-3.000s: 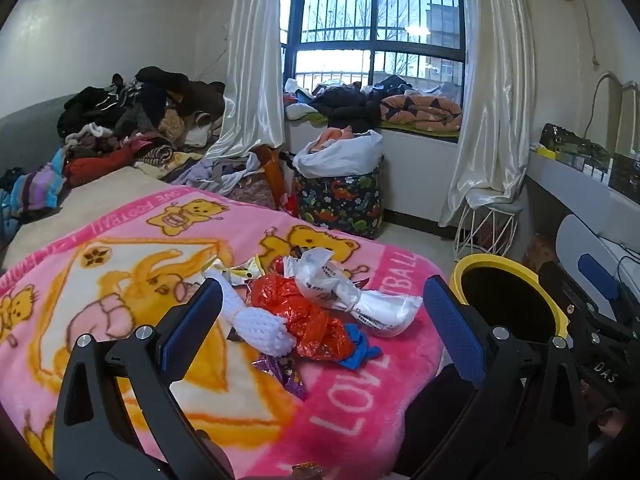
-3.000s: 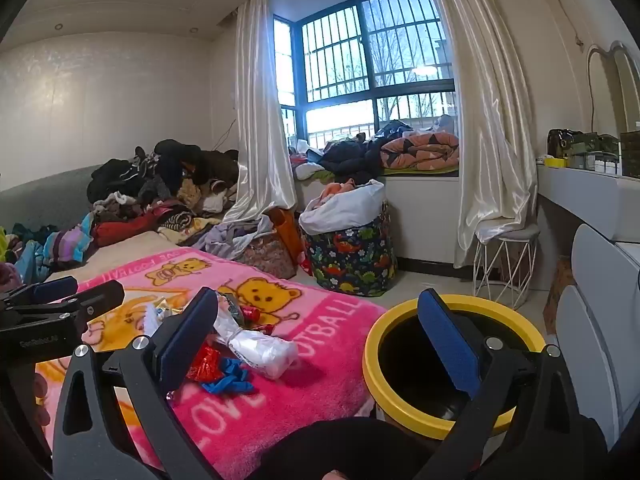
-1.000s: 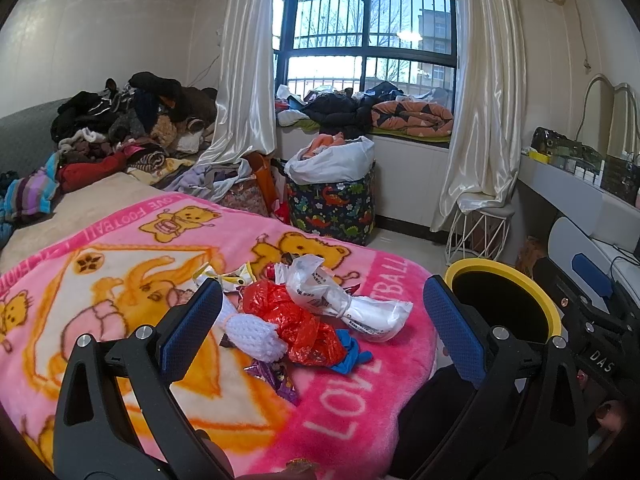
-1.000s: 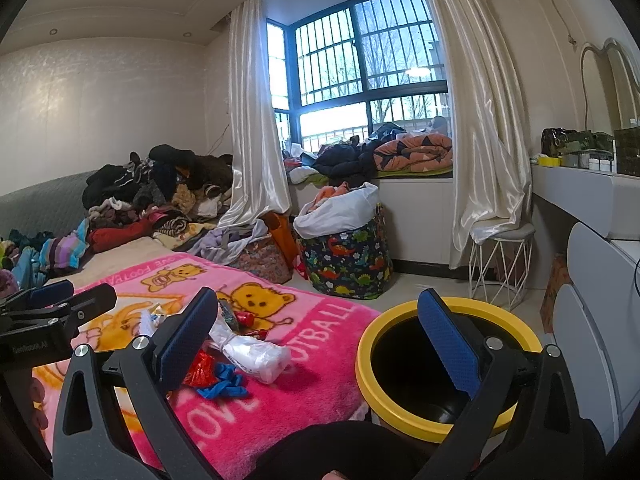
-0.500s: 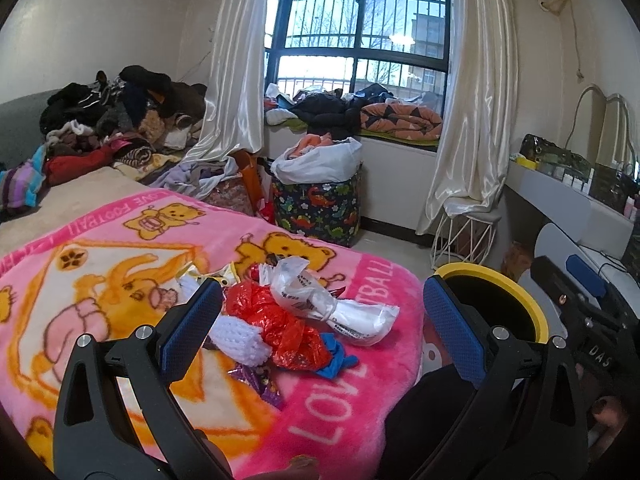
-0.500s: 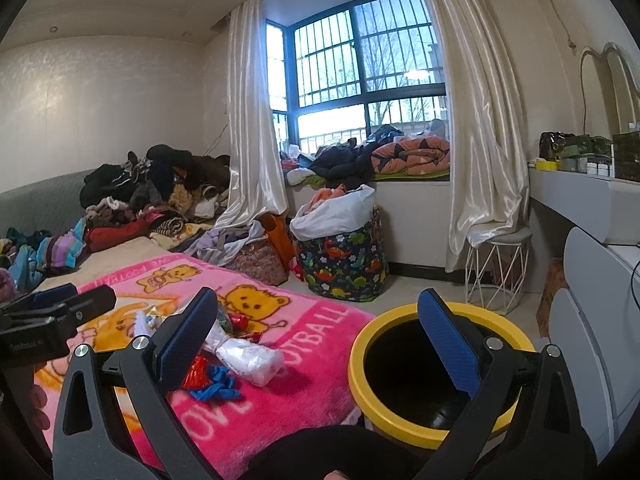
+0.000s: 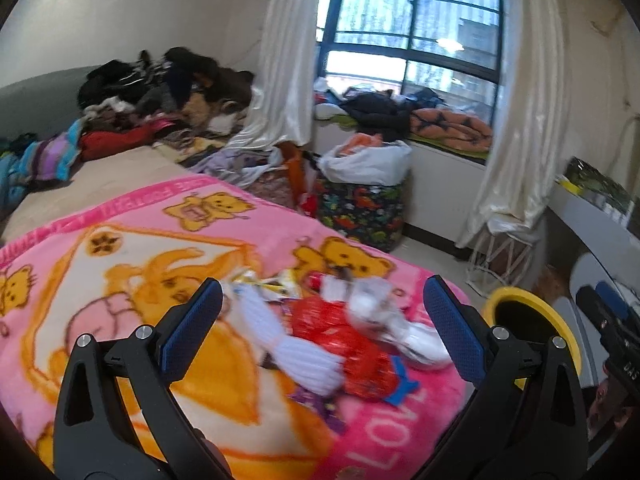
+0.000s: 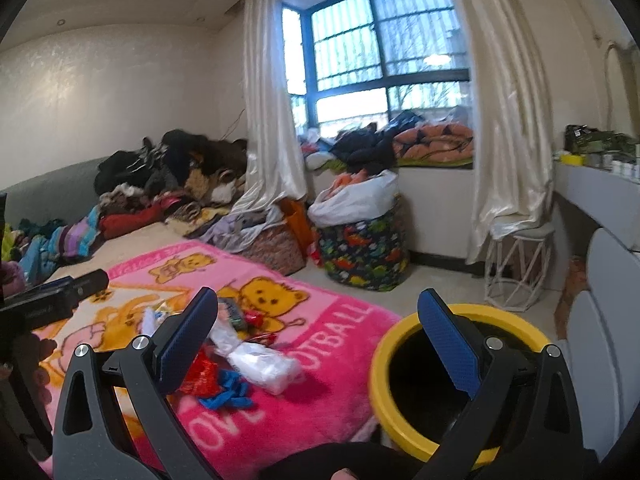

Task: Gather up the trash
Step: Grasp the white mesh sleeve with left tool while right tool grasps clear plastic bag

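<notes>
A heap of trash lies on the pink bear blanket (image 7: 132, 232): a red crumpled wrapper (image 7: 348, 344), a white ribbed piece (image 7: 296, 352), a white plastic bag (image 7: 400, 328), a blue scrap (image 7: 402, 386) and yellow wrappers (image 7: 276, 284). My left gripper (image 7: 324, 328) is open and empty, its jaws framing the heap from above. My right gripper (image 8: 320, 344) is open and empty, between the heap (image 8: 256, 364) and the yellow-rimmed bin (image 8: 404, 348). The bin also shows in the left wrist view (image 7: 560, 328), past the blanket's right edge.
A dinosaur-print basket (image 8: 364, 252) with a white bag stands by the window. Piled clothes (image 7: 160, 104) cover the bed's far end. A white wire stool (image 8: 516, 264) and a white dresser (image 8: 600, 200) stand at the right.
My left gripper has moved forward and lower toward the trash heap, which looks larger and blurred. My right gripper has shifted slightly; the bin sits a little further right in its view.
</notes>
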Motion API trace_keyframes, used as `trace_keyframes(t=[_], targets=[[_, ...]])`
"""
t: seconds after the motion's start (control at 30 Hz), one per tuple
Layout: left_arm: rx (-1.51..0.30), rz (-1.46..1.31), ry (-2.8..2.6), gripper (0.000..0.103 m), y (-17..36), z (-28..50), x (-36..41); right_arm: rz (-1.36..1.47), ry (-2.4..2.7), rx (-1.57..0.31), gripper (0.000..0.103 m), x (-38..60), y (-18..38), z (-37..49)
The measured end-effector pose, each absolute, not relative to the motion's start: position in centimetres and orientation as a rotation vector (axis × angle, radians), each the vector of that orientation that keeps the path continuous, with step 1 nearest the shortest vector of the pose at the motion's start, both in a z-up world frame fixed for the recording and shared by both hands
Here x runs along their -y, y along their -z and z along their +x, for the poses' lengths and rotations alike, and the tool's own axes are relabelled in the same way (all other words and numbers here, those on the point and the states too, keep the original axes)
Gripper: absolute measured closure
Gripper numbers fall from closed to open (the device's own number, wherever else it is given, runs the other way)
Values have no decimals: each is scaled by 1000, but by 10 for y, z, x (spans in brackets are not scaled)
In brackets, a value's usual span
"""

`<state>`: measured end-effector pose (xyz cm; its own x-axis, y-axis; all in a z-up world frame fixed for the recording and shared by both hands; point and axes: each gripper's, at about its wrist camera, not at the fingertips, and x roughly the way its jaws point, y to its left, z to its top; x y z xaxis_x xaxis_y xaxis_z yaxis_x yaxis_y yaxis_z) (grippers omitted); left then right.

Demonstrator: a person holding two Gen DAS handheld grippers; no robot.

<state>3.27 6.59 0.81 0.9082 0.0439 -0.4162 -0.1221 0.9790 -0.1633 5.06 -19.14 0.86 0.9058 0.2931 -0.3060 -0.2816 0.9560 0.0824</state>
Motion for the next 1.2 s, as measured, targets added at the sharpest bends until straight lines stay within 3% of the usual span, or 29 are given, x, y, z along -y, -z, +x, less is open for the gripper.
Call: trace_keyframes(t=[0.27,0.63,0.83,0.93,1.07,1.2], targets=[[-480,-257,-169,11,6,45,-122,-92,-451,-436,6,143,6,91],[-670,-367,-87,11,47,89,-132,-230,-533,-690,6,115,59,146],[-787,-435,-74,27,73,113,-129,-317,-529,-789,8,95,76,163],[-850,-493,-79,36,87,119,-132,-376,-523,-856,22,81,88,173],[-894,-539,-65,49,98,117,-132,-404,-555,-951,53,71,105,179],[-897,-540,-37,65,100,114,-131,-355,-582,-955,60,75,101,174]])
